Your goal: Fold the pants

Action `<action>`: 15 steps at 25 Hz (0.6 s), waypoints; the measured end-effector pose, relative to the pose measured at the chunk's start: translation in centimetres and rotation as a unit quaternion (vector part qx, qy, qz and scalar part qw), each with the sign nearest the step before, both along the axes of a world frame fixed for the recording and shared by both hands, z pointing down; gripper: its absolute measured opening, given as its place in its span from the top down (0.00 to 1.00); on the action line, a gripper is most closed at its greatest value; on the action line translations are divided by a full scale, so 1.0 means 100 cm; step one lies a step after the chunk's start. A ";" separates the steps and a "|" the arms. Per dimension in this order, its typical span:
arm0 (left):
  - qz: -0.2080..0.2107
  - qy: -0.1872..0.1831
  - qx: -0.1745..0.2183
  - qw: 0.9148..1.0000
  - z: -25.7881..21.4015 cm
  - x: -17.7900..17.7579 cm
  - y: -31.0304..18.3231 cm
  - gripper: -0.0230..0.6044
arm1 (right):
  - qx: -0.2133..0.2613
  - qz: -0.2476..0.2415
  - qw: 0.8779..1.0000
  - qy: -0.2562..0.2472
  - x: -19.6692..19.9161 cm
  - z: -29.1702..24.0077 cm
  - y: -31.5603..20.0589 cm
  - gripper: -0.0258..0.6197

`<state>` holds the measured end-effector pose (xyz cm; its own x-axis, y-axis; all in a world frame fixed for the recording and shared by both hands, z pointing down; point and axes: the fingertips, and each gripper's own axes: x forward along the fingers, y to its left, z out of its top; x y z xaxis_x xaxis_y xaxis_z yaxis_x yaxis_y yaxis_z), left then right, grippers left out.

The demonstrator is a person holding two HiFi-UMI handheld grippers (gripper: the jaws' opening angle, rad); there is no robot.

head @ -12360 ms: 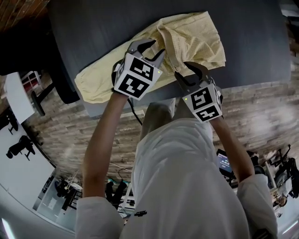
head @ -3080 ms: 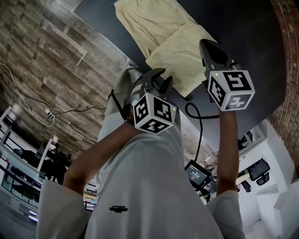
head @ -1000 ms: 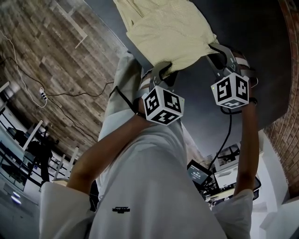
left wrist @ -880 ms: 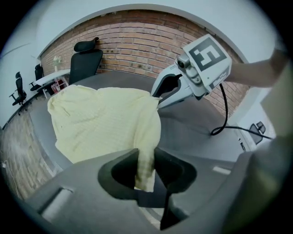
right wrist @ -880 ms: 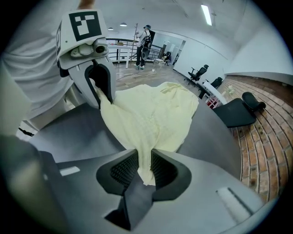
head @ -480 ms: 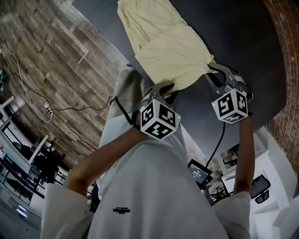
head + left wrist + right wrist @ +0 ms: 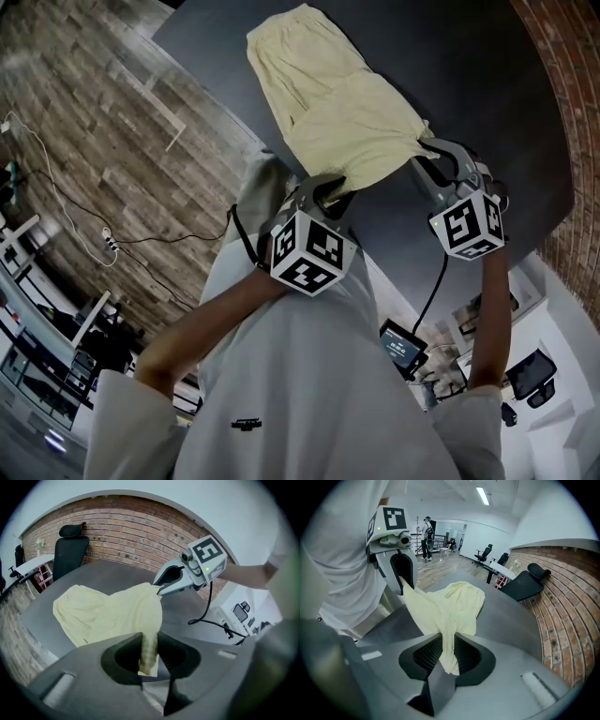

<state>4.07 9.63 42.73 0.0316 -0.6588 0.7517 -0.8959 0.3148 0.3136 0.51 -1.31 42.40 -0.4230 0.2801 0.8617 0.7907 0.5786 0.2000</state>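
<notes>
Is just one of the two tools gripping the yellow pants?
No, the left tool and the right tool each pinch a corner of the yellow pants between their jaws.

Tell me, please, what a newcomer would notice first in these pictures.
The pale yellow pants lie on the dark table, their near edge lifted. The left gripper and the right gripper each pinch a corner of that edge; the right's jaws have just been closing on the cloth.

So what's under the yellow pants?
The dark grey table lies under the yellow pants. The near edge is lifted off it. Anything flat beneath the cloth is covered, so I cannot tell.
</notes>
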 end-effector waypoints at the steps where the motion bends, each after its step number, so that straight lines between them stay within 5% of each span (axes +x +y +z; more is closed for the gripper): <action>1: 0.000 -0.004 0.001 1.000 -0.003 -0.006 0.002 0.79 | -0.003 0.001 1.000 -0.003 -0.005 -0.004 0.002 0.83; 15: -0.018 -0.038 0.009 0.999 -0.029 -0.101 0.037 0.79 | -0.010 0.005 0.999 -0.042 -0.086 -0.043 0.034 0.83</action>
